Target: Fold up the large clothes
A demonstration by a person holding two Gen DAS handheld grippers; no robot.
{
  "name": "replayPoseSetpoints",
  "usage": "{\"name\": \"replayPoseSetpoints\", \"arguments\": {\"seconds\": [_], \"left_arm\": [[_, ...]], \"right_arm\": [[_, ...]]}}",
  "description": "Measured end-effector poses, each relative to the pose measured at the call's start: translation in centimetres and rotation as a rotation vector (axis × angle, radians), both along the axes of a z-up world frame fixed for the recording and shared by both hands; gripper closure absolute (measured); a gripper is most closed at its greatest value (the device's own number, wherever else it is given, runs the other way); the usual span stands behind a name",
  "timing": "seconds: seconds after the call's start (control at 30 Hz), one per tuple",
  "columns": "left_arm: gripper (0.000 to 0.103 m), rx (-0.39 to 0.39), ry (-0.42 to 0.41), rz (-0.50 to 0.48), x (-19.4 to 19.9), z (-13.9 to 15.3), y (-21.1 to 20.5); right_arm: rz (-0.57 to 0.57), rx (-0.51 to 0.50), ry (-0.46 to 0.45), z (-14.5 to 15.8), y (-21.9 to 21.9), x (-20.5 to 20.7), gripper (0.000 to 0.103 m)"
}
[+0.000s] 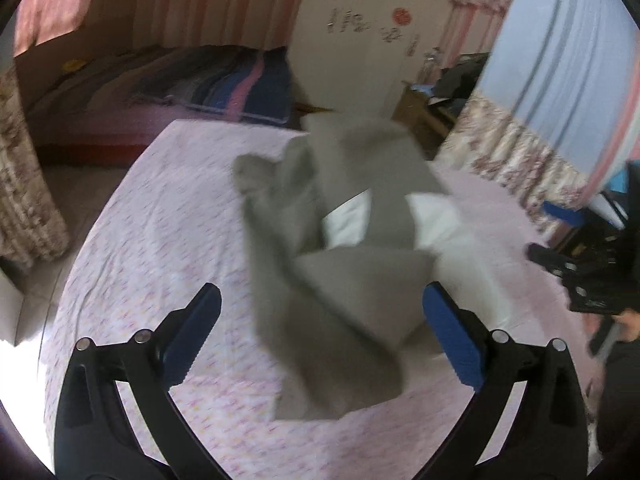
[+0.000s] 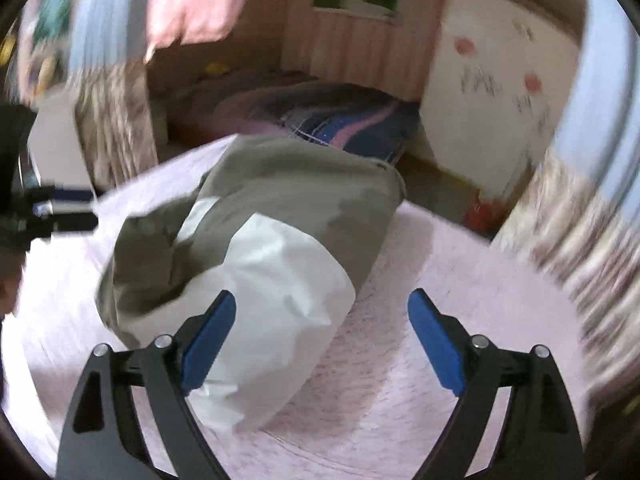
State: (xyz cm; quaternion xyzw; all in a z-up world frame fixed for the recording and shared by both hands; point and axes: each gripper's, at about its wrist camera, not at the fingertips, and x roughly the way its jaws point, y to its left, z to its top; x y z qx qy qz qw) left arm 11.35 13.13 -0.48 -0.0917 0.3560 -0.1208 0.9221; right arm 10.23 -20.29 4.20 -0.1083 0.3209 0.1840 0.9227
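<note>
The garment, grey with white lining showing, lies in a loose heap on the bed, and its long axis runs away from both cameras toward the far edge of the sheet. From the left gripper it sits straight ahead and slightly right, its near grey flap reaching down between the fingers without touching either pad; those fingers stand wide open and hold nothing. From the right gripper the heap lies ahead and to the left, its white end just beside the left finger, while bare sheet shows between the pads; these fingers are also open and empty. The left gripper looks the nearer to a free edge, so it seems better placed for the next pinch, though blur makes the cloth's edges hard to read. The bed carries a pale pink patterned sheet; beyond it are a second bed with a striped blanket, floral curtains and a white wall with stickers.
</note>
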Motion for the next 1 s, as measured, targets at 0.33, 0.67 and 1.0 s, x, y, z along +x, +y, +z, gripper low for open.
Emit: {"name": "replayPoseSetpoints", "arguments": {"seconds": [0.33,0.67,1.0], "left_arm": [[0.023,0.281,0.07,-0.12,5.1,-3.0,-8.7],[0.078,0.192,0.12,-0.057,1.9,-5.9,-3.2],[0.082,0.069,0.135,0.053,-2.0,-8.6,0.2]], "right_arm": [[-0.107,0.161,0.149,-5.2,-0.8,5.9,0.015],[0.073,0.149,0.193,-6.5,5.1,4.3,0.056],[0.216,0.033,0.147,-8.5,7.4,2.8,0.076]]}}
